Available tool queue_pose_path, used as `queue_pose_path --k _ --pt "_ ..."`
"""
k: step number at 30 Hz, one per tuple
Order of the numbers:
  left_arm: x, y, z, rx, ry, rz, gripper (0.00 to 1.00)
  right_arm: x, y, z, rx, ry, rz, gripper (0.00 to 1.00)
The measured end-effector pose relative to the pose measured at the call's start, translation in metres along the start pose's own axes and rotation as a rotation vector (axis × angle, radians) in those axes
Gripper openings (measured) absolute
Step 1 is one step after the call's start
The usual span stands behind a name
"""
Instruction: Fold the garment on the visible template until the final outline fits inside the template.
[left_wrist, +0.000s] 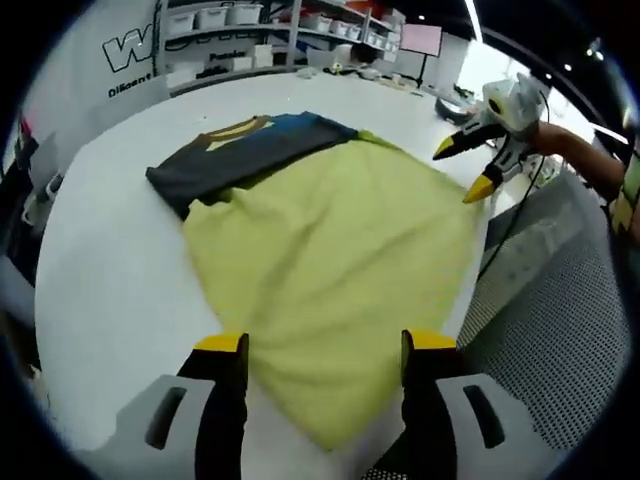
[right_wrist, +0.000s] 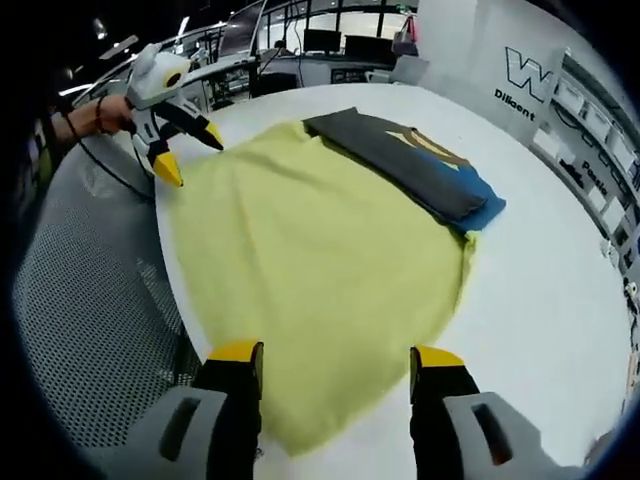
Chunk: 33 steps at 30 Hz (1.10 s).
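My left gripper (left_wrist: 323, 342) and right gripper (right_wrist: 338, 355) both stand wide open, jaws holding nothing, above the yellow template (left_wrist: 335, 280) whose far edge carries the folded garment (left_wrist: 240, 155) on the white surface (left_wrist: 110, 290).

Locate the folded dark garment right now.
The folded dark garment lies on the white table at the yellow cloth's far edge, upper left in the left gripper view and upper right in the right gripper view.

garment (left_wrist: 245, 150) on template (left_wrist: 330, 270), far edge | template on table (left_wrist: 110, 260)
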<state>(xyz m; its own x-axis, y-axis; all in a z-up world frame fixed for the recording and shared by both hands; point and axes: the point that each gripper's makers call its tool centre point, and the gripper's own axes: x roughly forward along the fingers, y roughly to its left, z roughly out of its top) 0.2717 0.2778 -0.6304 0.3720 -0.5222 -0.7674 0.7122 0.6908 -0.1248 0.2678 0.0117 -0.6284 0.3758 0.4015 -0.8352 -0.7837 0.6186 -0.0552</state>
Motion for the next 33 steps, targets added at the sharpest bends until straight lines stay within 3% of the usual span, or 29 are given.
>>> queue_pose_path --k 6,13,15,17,19,20,24,26,30,33 --pt "0.002 0.0 -0.004 0.031 0.017 0.007 0.51 0.006 0.006 -0.014 -0.067 0.089 0.015 0.51" --pt "0.001 -0.001 -0.007 0.034 0.02 0.007 0.51 0.007 0.007 -0.015 -0.074 0.098 0.021 0.5" --pt "0.001 -0.003 -0.009 0.048 0.022 0.005 0.52 0.007 0.011 -0.017 -0.033 0.107 0.043 0.46" --pt "0.001 -0.002 -0.013 0.127 0.045 0.021 0.51 0.007 0.016 -0.019 0.005 0.114 0.068 0.41" --pt "0.001 0.0 -0.015 0.2 0.076 0.048 0.49 0.007 0.014 -0.018 -0.009 0.116 0.051 0.41" --pt "0.001 -0.006 -0.013 0.148 0.062 0.026 0.47 0.007 0.014 -0.018 -0.005 0.12 0.05 0.41" --pt "0.0 -0.005 -0.013 0.151 0.056 0.025 0.42 0.007 0.014 -0.018 -0.002 0.143 0.05 0.4" --pt "-0.001 -0.001 -0.013 0.114 0.048 0.058 0.35 0.007 0.014 -0.018 0.0 0.158 0.049 0.4" --pt "0.0 -0.001 -0.012 0.129 0.05 0.059 0.32 0.007 0.013 -0.018 0.017 0.177 0.04 0.36" --pt "0.0 0.0 -0.012 0.129 0.049 0.061 0.21 0.007 0.011 -0.018 0.029 0.179 0.032 0.3"
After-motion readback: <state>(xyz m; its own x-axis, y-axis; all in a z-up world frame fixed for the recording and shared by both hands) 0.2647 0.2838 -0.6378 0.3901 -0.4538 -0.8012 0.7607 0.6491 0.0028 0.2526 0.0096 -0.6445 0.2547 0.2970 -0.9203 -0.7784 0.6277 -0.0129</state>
